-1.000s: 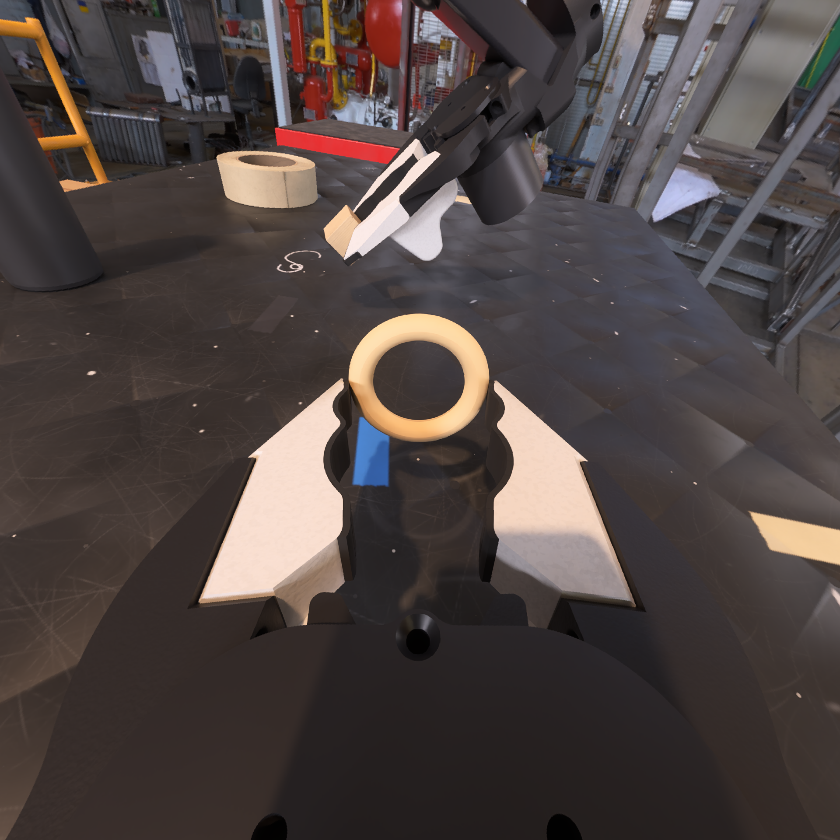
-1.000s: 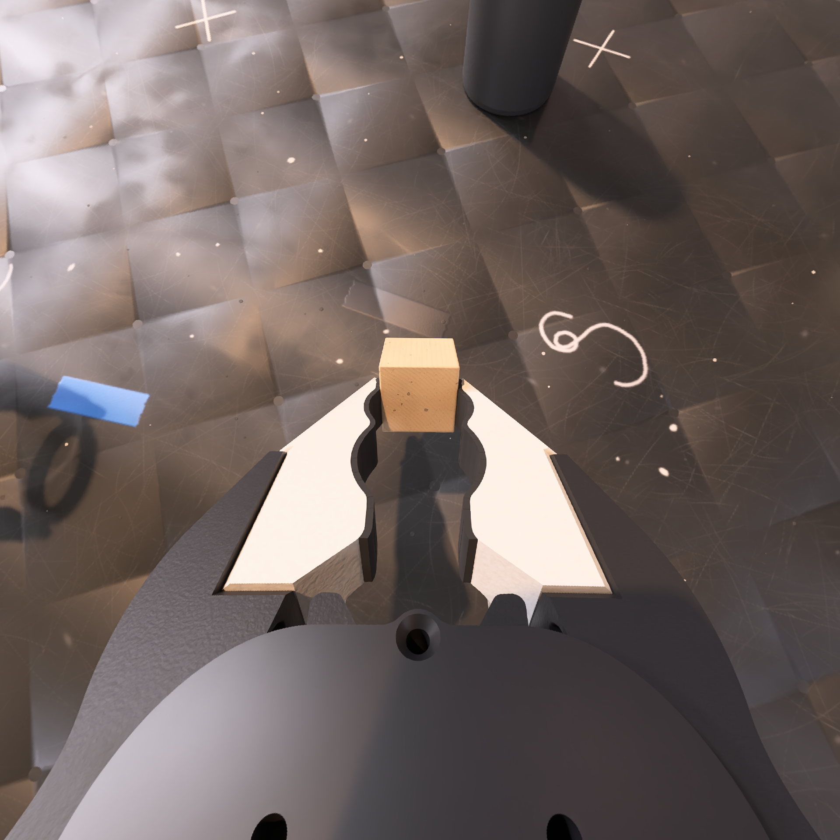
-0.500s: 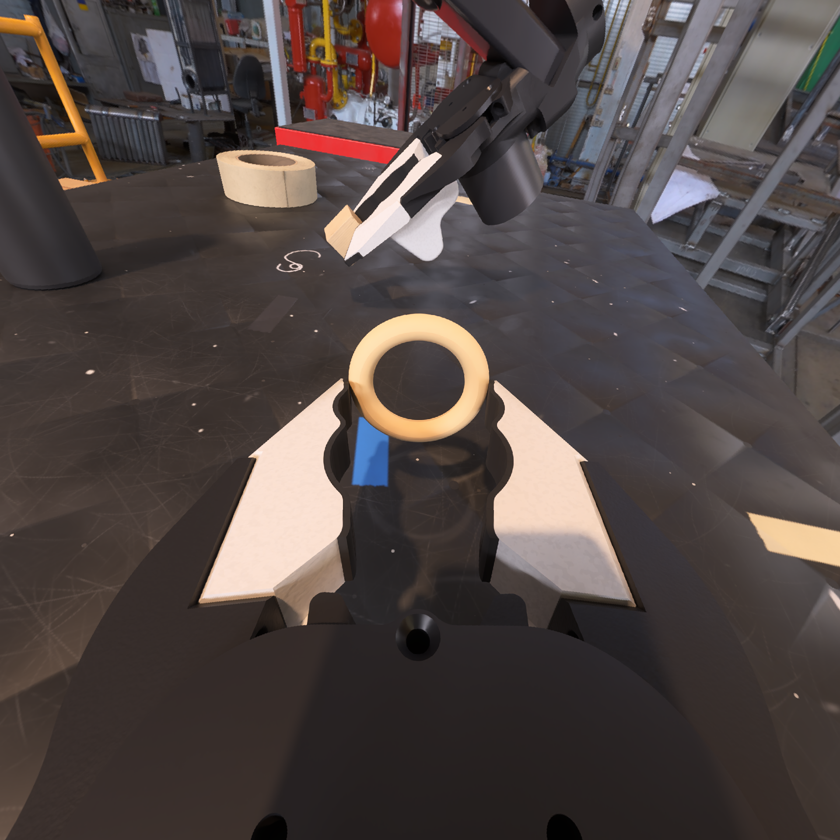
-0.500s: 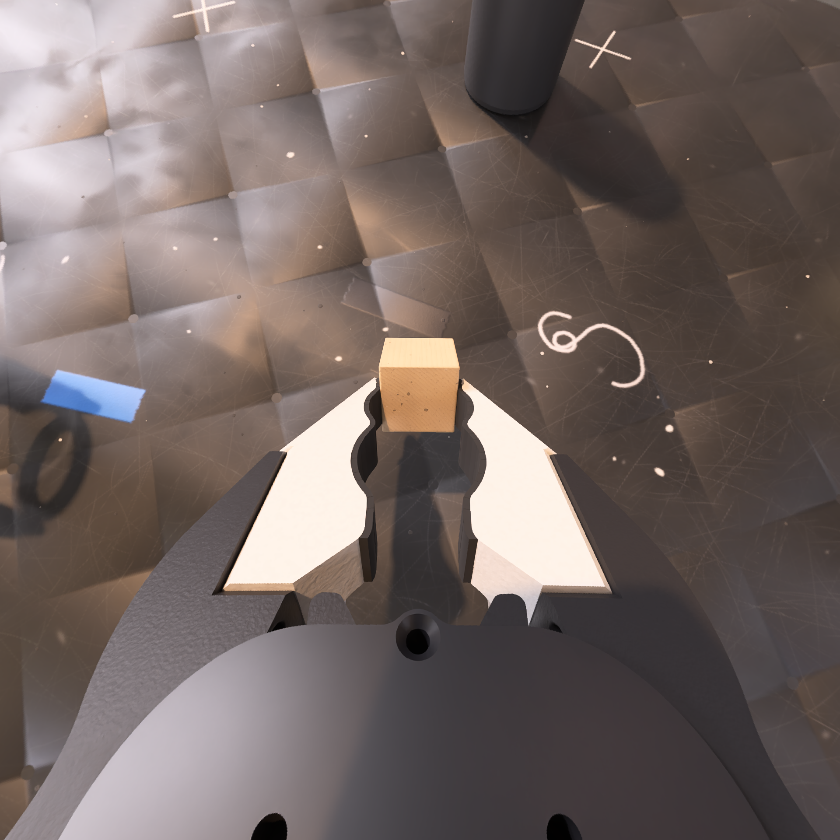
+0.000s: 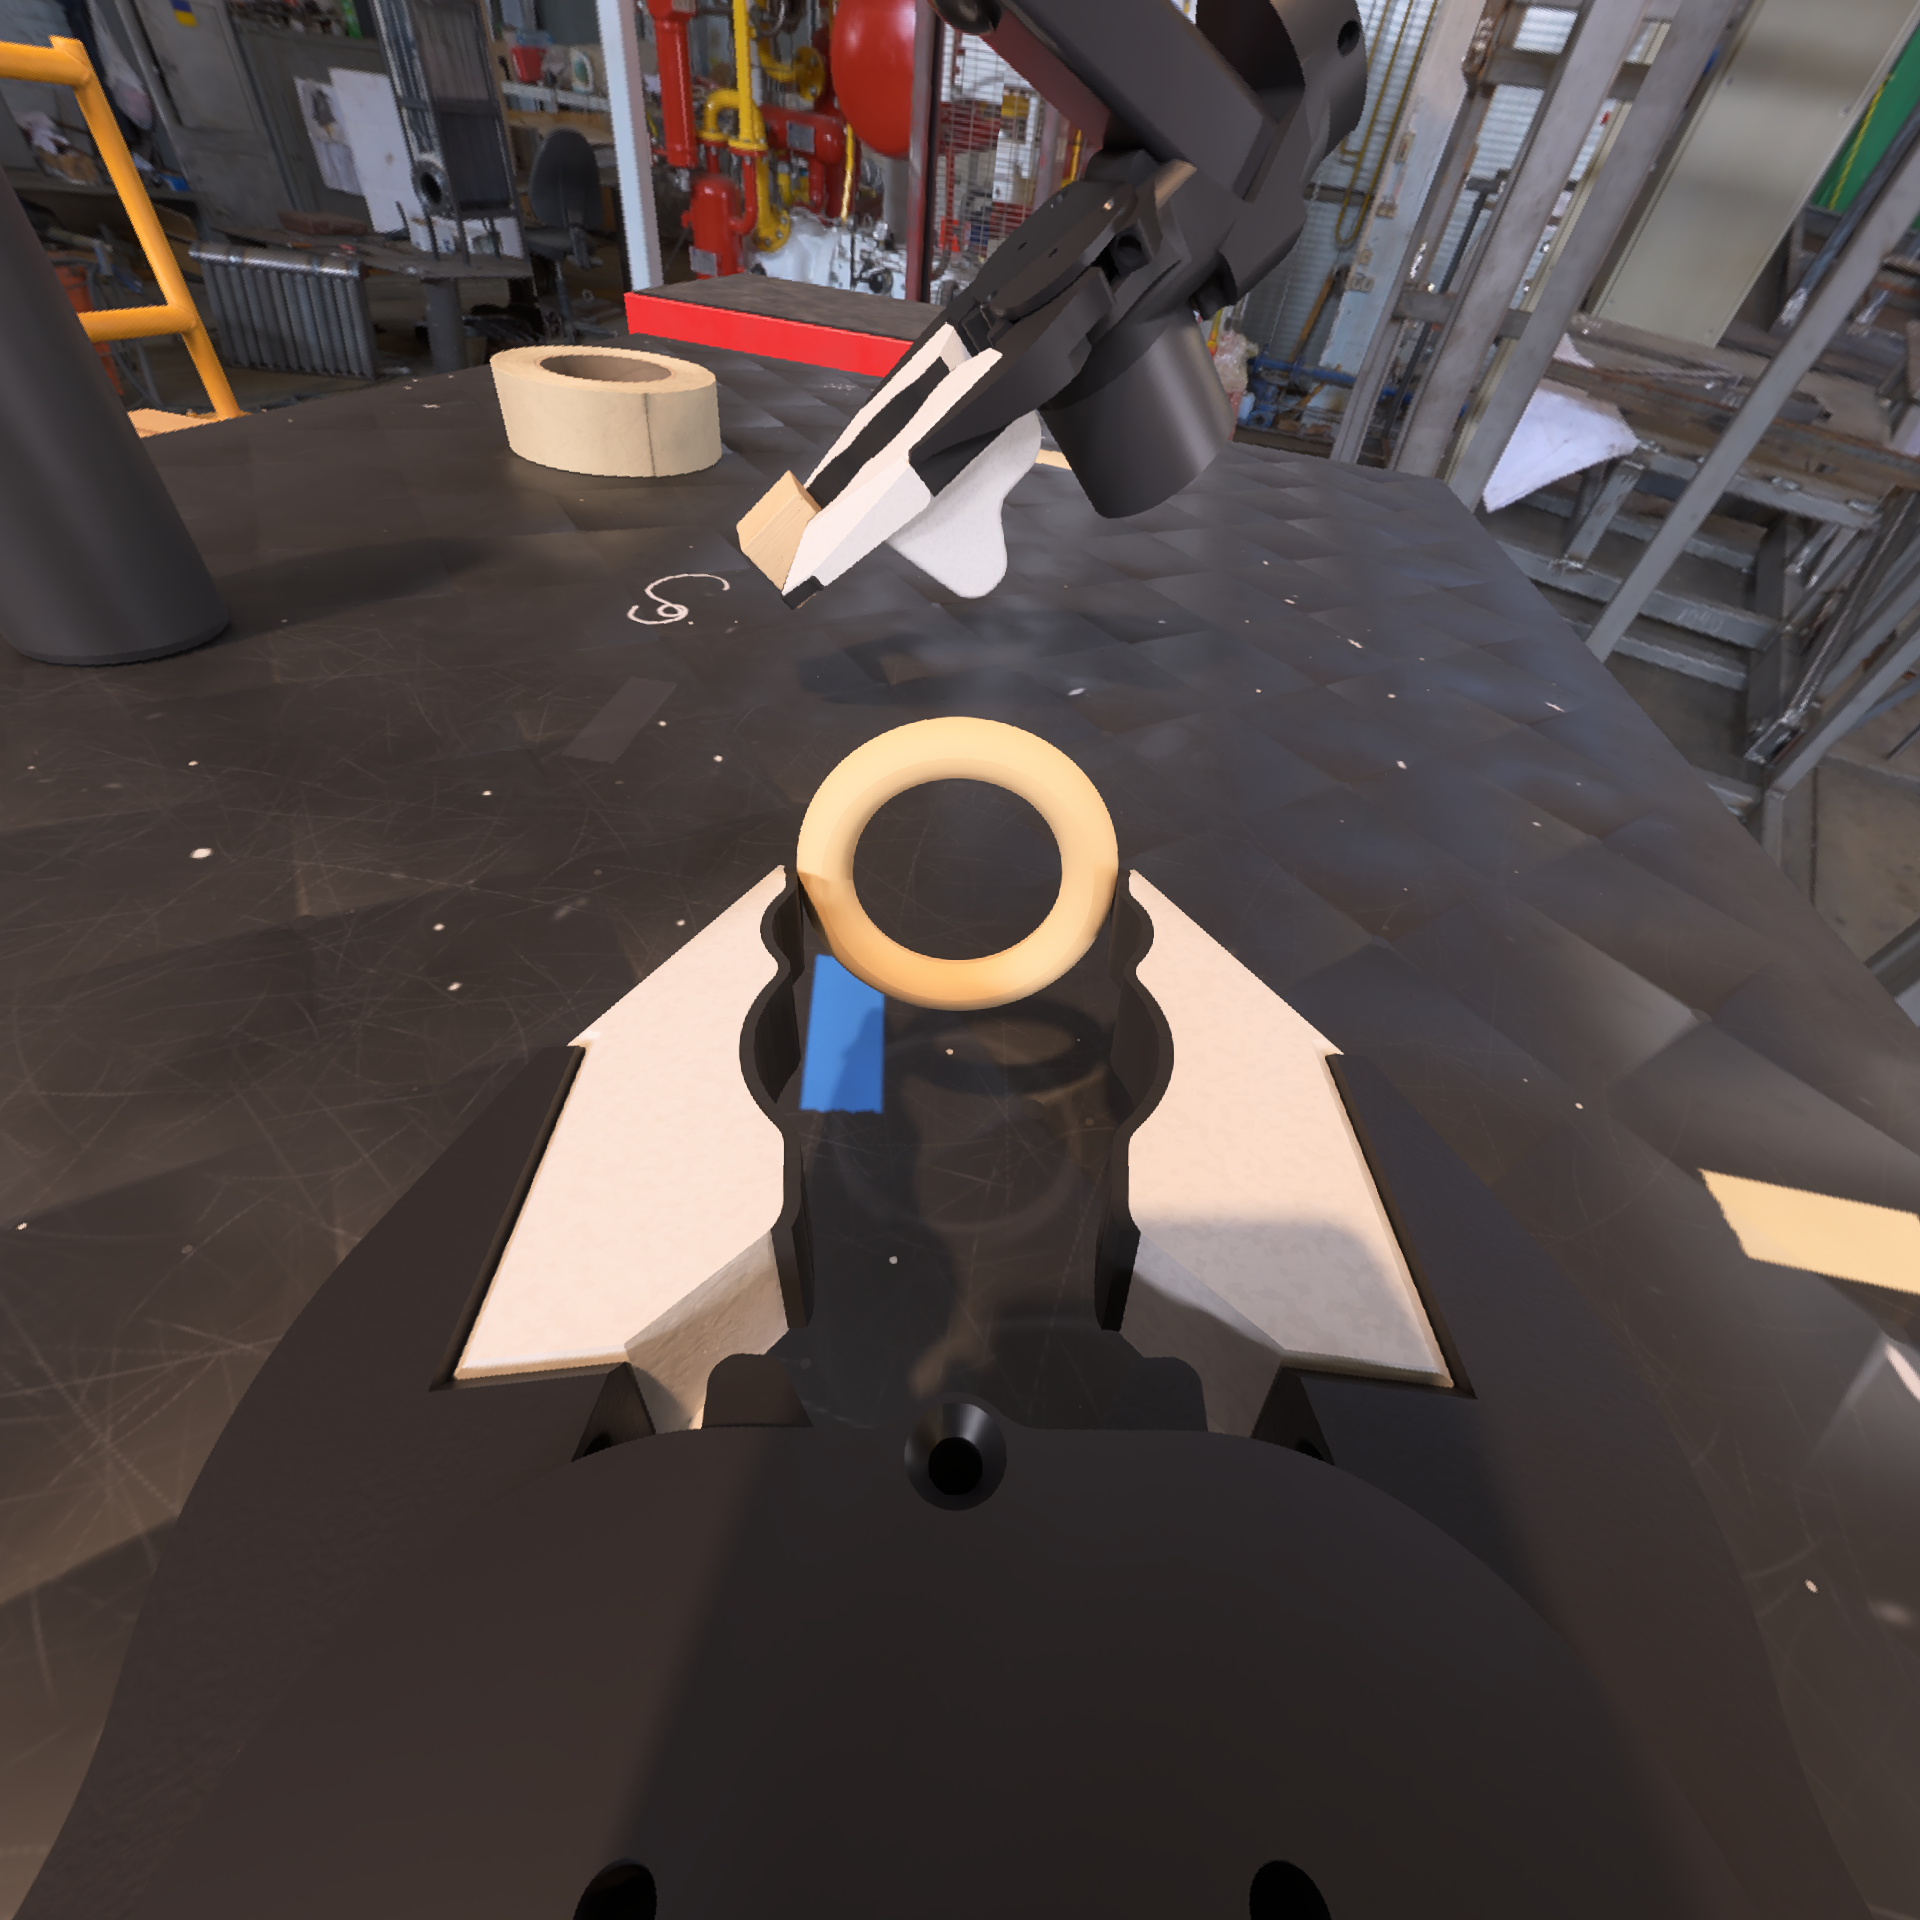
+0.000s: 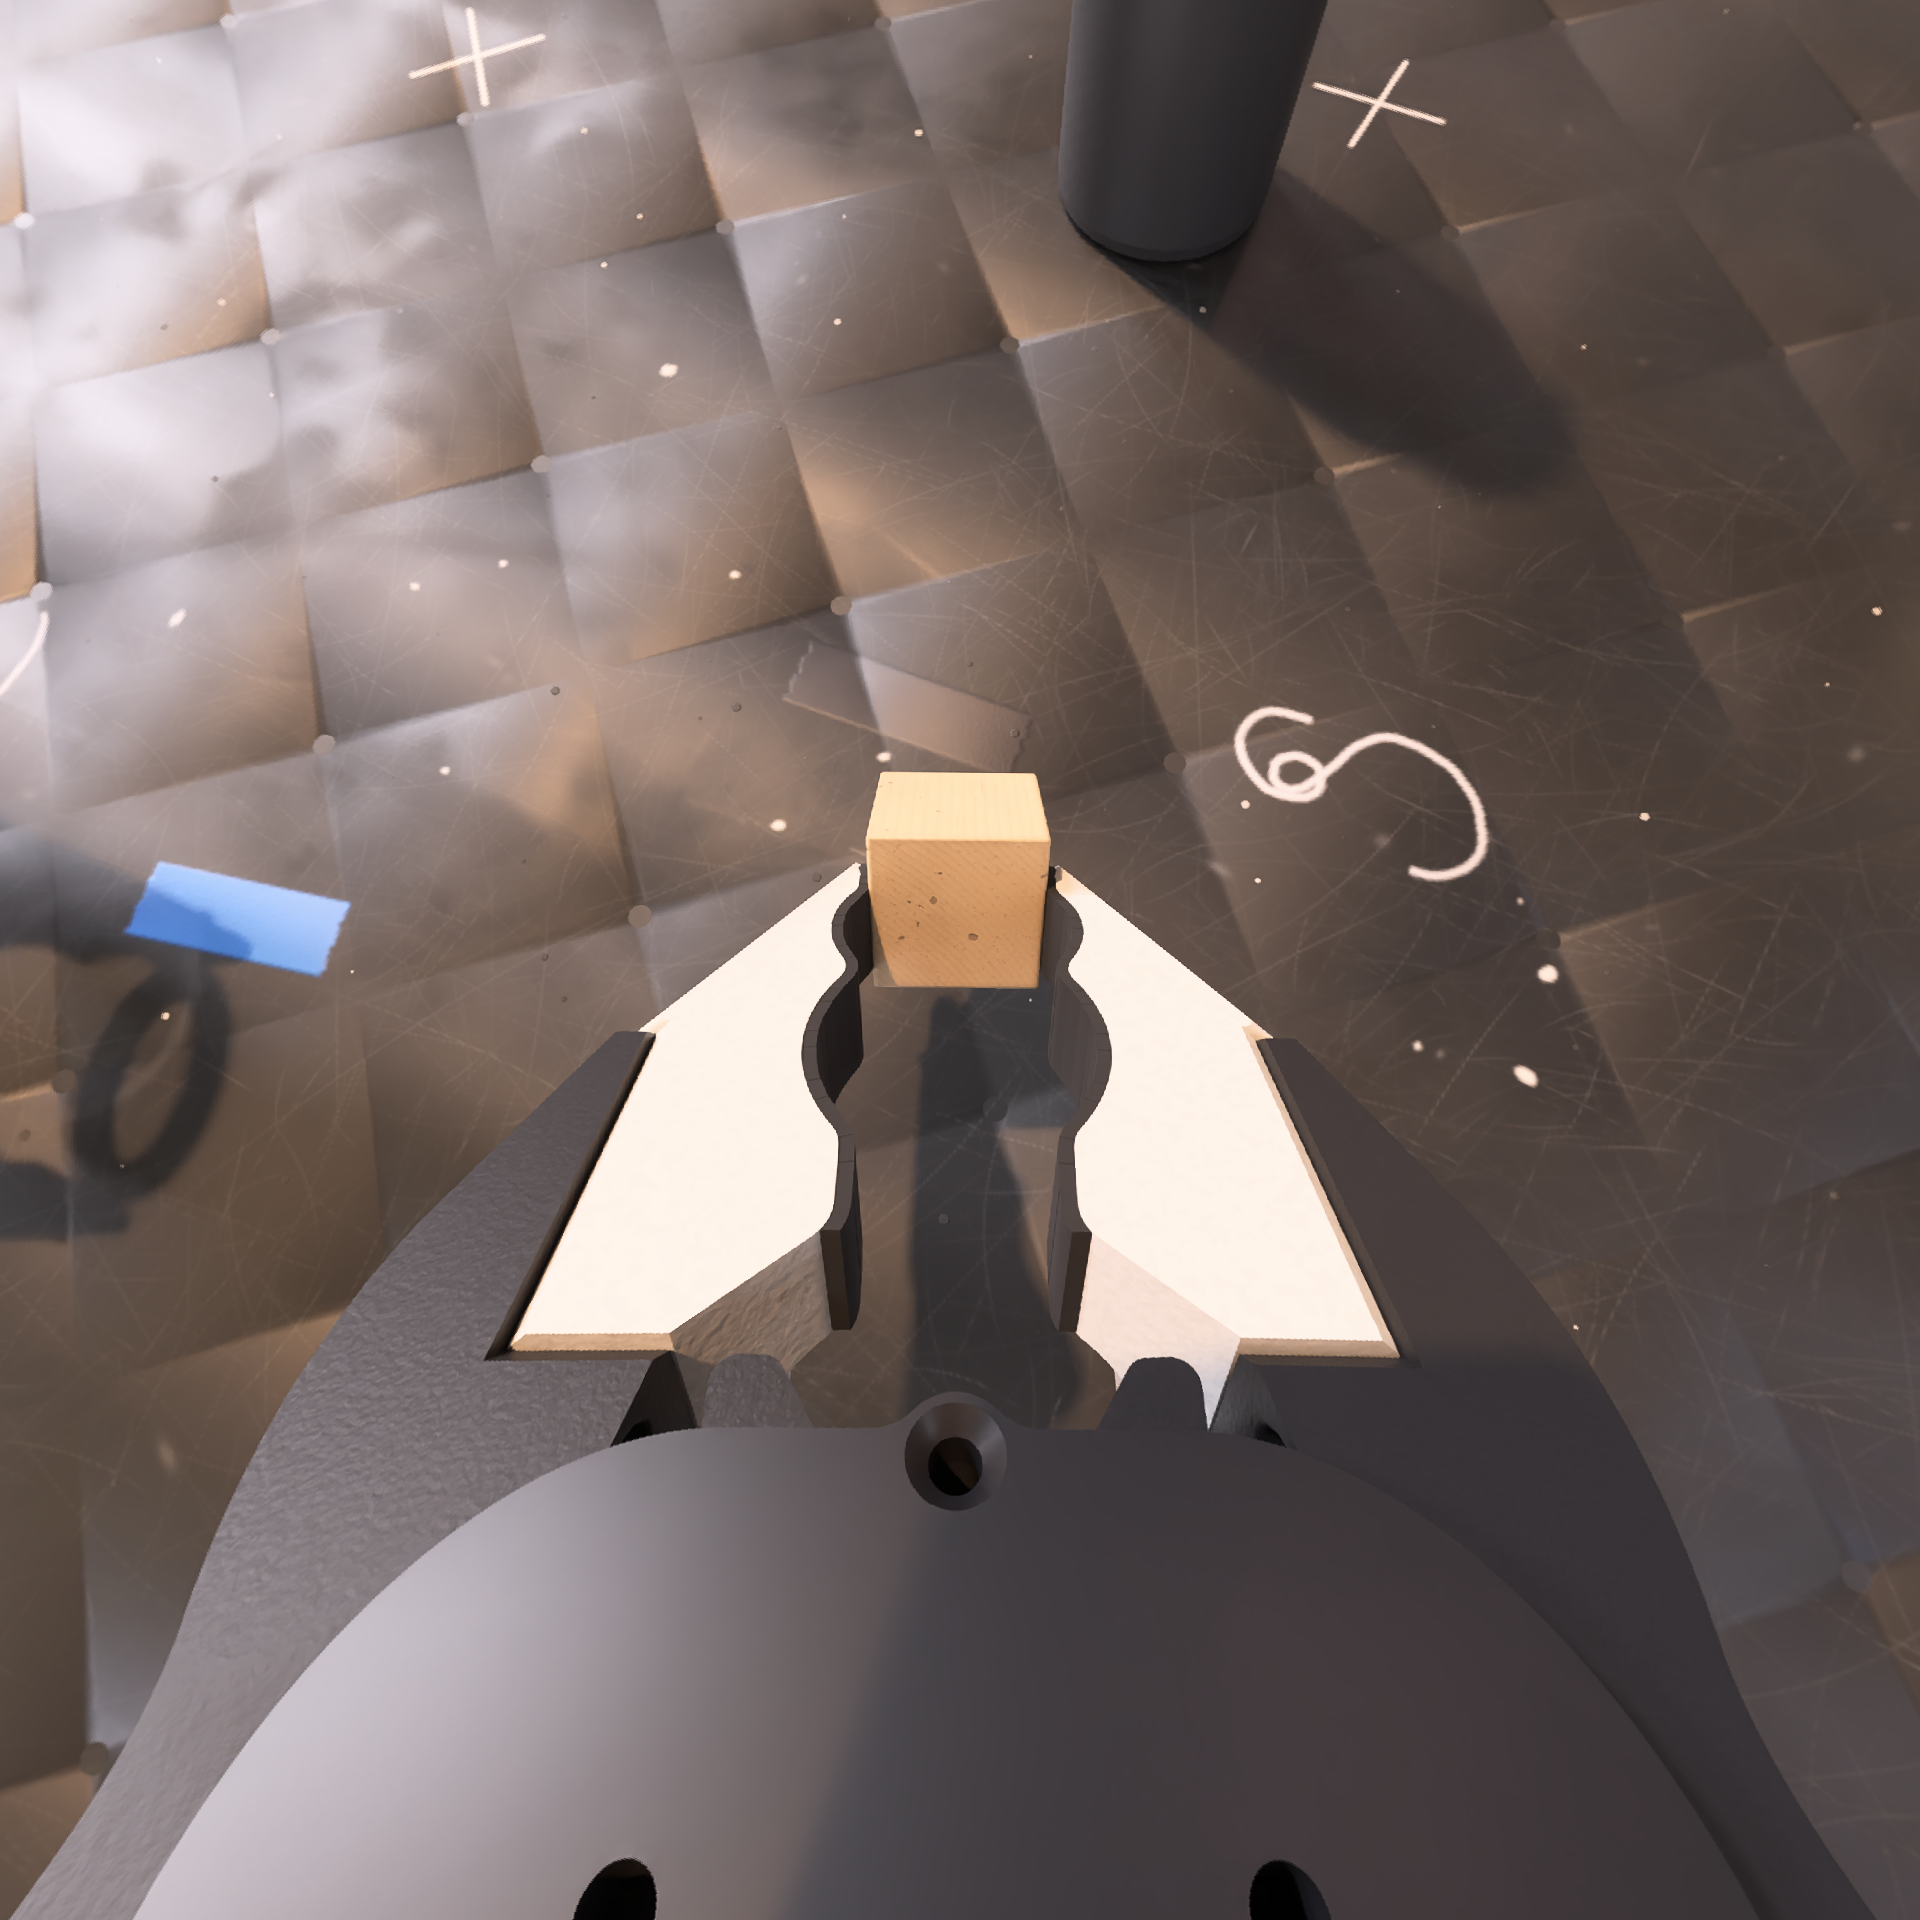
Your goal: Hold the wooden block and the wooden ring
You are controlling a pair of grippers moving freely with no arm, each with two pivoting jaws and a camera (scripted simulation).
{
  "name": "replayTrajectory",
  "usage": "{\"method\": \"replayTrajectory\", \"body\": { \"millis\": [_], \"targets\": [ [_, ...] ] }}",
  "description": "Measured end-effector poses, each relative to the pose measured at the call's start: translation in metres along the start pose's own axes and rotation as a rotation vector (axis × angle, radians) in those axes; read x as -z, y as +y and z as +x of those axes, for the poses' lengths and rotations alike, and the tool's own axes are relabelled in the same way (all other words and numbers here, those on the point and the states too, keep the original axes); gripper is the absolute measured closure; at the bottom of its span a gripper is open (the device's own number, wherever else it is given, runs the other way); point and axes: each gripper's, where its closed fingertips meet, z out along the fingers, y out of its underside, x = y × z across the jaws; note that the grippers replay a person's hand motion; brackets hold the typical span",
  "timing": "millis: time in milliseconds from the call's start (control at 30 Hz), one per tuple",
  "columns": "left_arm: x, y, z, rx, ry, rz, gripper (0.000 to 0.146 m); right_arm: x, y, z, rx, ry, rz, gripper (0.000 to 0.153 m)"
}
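In the left wrist view my left gripper [image 5: 957, 894] is shut on the pale wooden ring [image 5: 831, 852], gripped by its sides and held above the dark table [image 5: 312, 935]; the ring's shadow lies below it. In the right wrist view my right gripper [image 6: 957, 883] is shut on the small wooden block [image 6: 957, 883], held at the fingertips above the table. The right gripper [image 5: 805, 566] with the block [image 5: 774, 530] also shows in the left wrist view, farther off and tilted down.
A roll of beige tape [image 5: 606, 408] lies at the table's far side. A dark post [image 5: 73, 468] stands at left and also shows in the right wrist view [image 6: 1174, 125]. Blue tape [image 5: 844, 1034] [image 6: 239, 920] and chalk marks [image 6: 1371, 795] lie on the table. The table's edge [image 5: 1714, 831] runs at right.
The right gripper has shifted slightly, so the table features slide a little in its view. Both grips are unchanged and the left gripper holds still.
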Motion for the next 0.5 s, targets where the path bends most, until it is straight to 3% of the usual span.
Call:
{"method": "replayTrajectory", "body": {
  "millis": [500],
  "targets": [
    [0.0000, 0.0003, 0.0000, -0.004, -0.002, -0.001, 0.087, 0.0005, 0.0002, -0.0037, -0.087, -0.072, 0.010, 0.121]
  ]
}}
